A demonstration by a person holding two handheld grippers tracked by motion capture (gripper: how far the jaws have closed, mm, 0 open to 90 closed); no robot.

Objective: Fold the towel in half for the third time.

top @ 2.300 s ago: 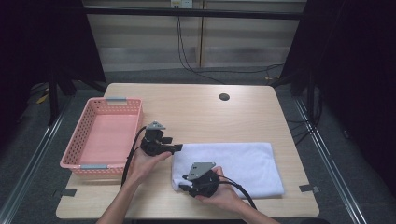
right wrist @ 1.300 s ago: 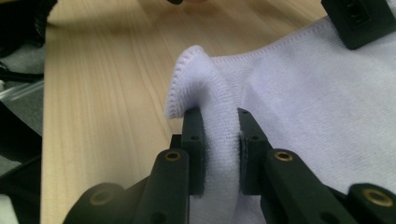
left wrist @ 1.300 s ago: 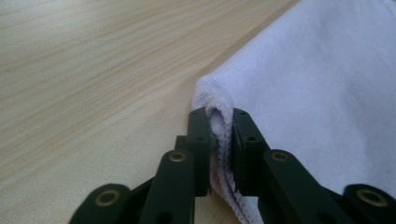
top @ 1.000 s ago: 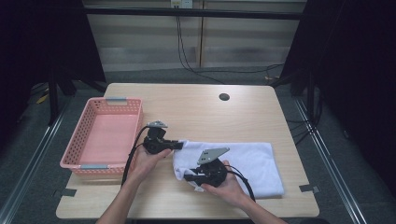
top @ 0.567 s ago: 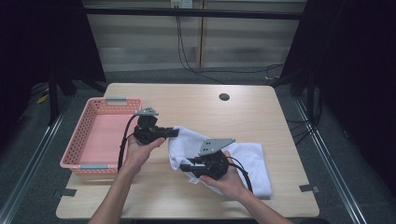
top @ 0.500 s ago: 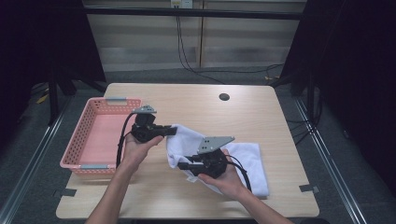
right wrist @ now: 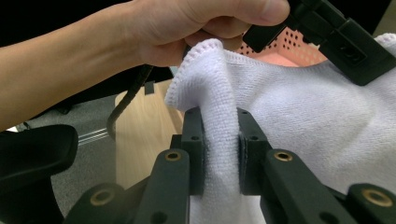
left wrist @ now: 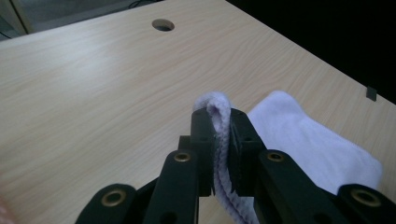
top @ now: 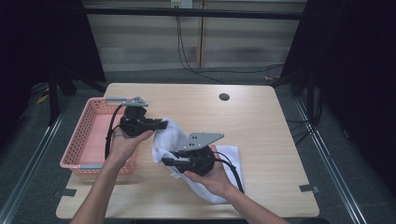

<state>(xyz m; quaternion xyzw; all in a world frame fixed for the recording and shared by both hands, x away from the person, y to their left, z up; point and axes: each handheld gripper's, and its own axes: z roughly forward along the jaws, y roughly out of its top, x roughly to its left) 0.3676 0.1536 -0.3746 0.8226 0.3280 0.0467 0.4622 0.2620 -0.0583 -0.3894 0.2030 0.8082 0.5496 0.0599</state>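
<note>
A white towel (top: pixel 173 138) hangs between my two grippers above the wooden table (top: pixel 261 126), its far end still lying on the tabletop (top: pixel 229 154). My left gripper (top: pixel 162 124) is shut on one edge of it; in the left gripper view a fold of towel (left wrist: pixel 219 116) is pinched between the jaws (left wrist: pixel 220 140). My right gripper (top: pixel 169 162) is shut on another edge; in the right gripper view the towel (right wrist: pixel 299 116) bulges up from between its jaws (right wrist: pixel 222 140), and the other hand holds the left gripper (right wrist: pixel 345 42) just beyond.
A pink mesh basket (top: pixel 84 140) sits at the table's left edge, close behind the left hand. A round cable hole (top: pixel 224 97) is in the tabletop at the back. Dark floor and cables surround the table.
Both grippers have risen off the table with the towel's near edge. The towel, flat before, is now gathered up and folded toward the left.
</note>
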